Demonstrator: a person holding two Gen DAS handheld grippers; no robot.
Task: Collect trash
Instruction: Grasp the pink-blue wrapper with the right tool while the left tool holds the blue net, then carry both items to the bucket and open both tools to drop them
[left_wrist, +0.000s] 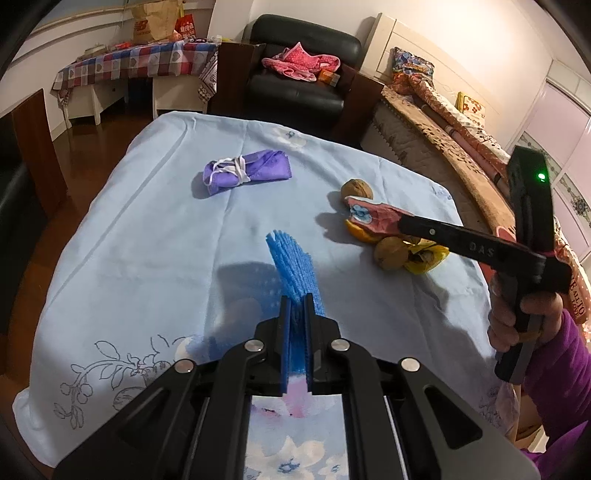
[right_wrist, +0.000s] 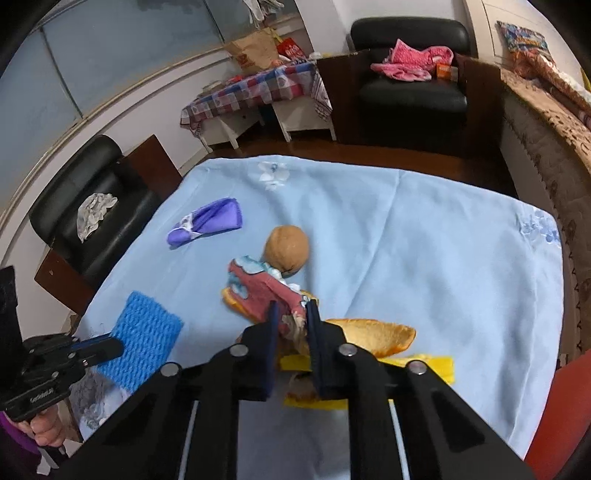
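Note:
My left gripper (left_wrist: 297, 299) is shut on a blue foam net (left_wrist: 291, 266) that sticks up above the light blue tablecloth (left_wrist: 147, 221). In the right wrist view the foam net (right_wrist: 147, 332) and left gripper (right_wrist: 110, 345) are at the lower left. My right gripper (right_wrist: 291, 306) is shut on a crumpled pink wrapper (right_wrist: 258, 288) with blue flowers. Under the wrapper lies orange peel (right_wrist: 373, 334), beside a yellow plastic bag (right_wrist: 424, 363). One walnut (right_wrist: 287, 249) sits just beyond the wrapper. From the left wrist, the right gripper (left_wrist: 402, 223) holds the wrapper (left_wrist: 373, 218) over a second walnut (left_wrist: 391, 253).
A folded purple cloth (left_wrist: 245, 171) tied with white string lies at the far left of the table. A black armchair (left_wrist: 303, 74) stands behind the table, a bed (left_wrist: 443, 122) to the right, and a dark chair (right_wrist: 92, 206) at the left edge.

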